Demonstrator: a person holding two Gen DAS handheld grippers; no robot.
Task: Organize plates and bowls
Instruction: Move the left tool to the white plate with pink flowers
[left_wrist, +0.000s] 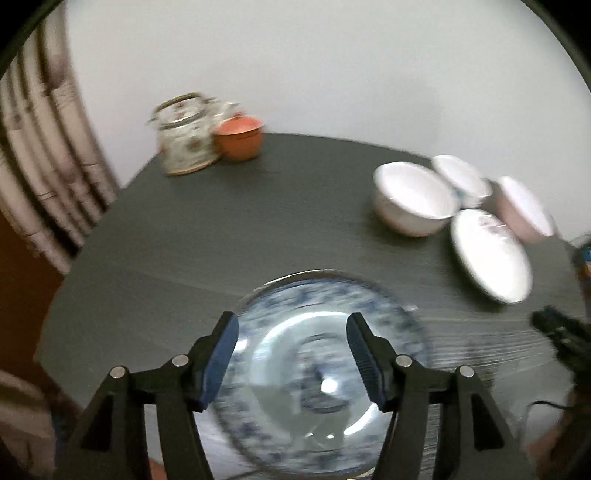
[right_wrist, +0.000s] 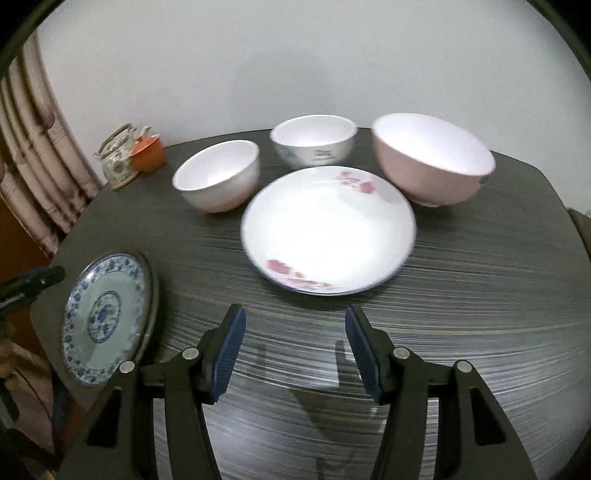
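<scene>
A blue-patterned plate (left_wrist: 325, 369) lies at the table's near left edge, directly under my open left gripper (left_wrist: 291, 325); it also shows in the right wrist view (right_wrist: 103, 317). A white plate with pink flowers (right_wrist: 328, 229) lies mid-table, ahead of my open, empty right gripper (right_wrist: 295, 321). Behind it stand a small white bowl (right_wrist: 218, 177), a white printed bowl (right_wrist: 314, 144) and a large pink bowl (right_wrist: 432, 158). The same plate (left_wrist: 491, 254) and bowls (left_wrist: 413, 199) show at the right of the left wrist view. The left gripper's tip (right_wrist: 33, 284) shows at the left edge.
A flowered teapot (left_wrist: 184, 136) and an orange lidded cup (left_wrist: 240, 136) stand at the table's far left corner. A curtain (left_wrist: 44, 147) hangs at the left. The dark streaked table (right_wrist: 443, 332) has a rounded edge. The right gripper's tip (left_wrist: 561, 332) shows at right.
</scene>
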